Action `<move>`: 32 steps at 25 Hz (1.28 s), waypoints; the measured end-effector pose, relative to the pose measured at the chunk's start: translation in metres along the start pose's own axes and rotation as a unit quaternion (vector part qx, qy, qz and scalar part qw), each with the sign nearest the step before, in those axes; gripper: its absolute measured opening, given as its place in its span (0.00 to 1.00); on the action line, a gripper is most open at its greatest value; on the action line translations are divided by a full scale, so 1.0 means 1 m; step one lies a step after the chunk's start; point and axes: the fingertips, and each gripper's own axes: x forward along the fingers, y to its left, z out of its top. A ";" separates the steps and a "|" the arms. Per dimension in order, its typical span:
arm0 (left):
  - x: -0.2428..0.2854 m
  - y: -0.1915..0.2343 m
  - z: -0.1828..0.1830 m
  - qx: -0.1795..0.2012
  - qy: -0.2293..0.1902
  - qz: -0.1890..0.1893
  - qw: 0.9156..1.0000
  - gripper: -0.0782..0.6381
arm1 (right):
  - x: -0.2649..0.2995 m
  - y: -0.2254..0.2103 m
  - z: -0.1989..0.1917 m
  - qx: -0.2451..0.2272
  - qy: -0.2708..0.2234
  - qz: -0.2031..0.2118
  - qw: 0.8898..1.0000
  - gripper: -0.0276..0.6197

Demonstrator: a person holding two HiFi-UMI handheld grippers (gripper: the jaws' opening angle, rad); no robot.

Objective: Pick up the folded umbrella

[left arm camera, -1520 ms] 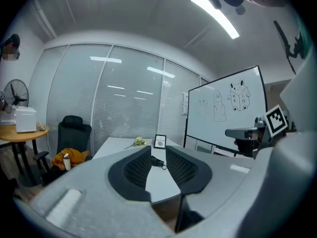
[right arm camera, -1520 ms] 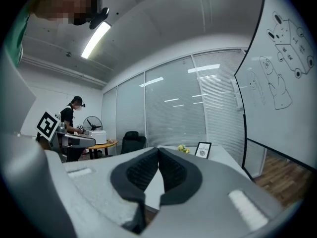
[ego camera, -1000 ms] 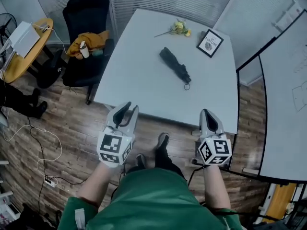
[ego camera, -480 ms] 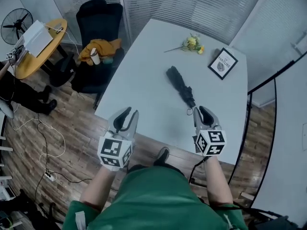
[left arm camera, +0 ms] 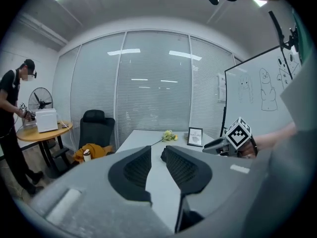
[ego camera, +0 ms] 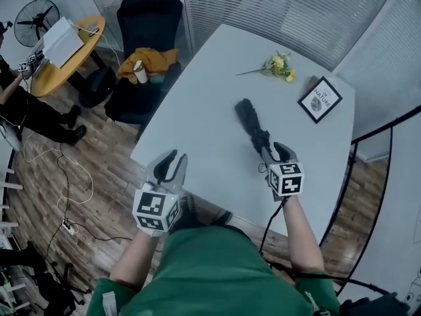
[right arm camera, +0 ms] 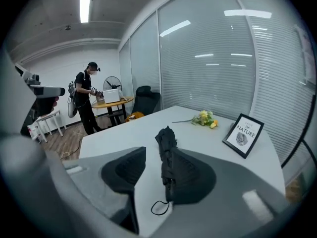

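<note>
Wood floor [ego camera: 79,170], black chair [ego camera: 148,25] at the table's 10 o'clock. Left gripper [ego camera: 173,158] at the white table [ego camera: 204,137] edge, 7 o'clock: jaws spread, empty. Folded umbrella [ego camera: 250,120] lies mid-table. Right gripper [ego camera: 276,151] at 5 o'clock, jaws opening, umbrella's near end between them, unpinched.

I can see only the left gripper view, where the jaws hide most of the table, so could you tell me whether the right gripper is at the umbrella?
Observer: On the right gripper, the opening jaws straddle the folded umbrella at its handle end, not gripping yet.
Operator: Which way does it lie?
Observer: Pointing away from that gripper, wrist strap nearest it.
Operator: And the left gripper?
Observer: Head view shows the left gripper over the table's near edge.
</note>
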 end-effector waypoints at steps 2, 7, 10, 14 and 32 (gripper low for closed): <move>0.007 0.006 -0.001 -0.006 0.004 -0.001 1.000 0.25 | 0.019 -0.005 -0.004 -0.004 0.019 0.002 1.000 0.30; 0.016 0.027 -0.006 -0.008 0.016 -0.009 1.000 0.25 | 0.064 -0.012 -0.014 -0.018 0.065 0.001 0.998 0.35; 0.020 0.051 -0.018 -0.023 0.028 -0.001 0.999 0.25 | 0.091 -0.016 -0.022 -0.030 0.100 -0.002 0.995 0.41; 0.018 0.080 -0.029 -0.046 0.038 0.015 0.998 0.25 | 0.129 -0.028 -0.036 -0.059 0.152 -0.017 0.987 0.44; -0.050 0.155 -0.045 -0.075 0.047 0.104 0.991 0.25 | 0.197 -0.051 -0.082 -0.033 0.255 -0.045 0.965 0.49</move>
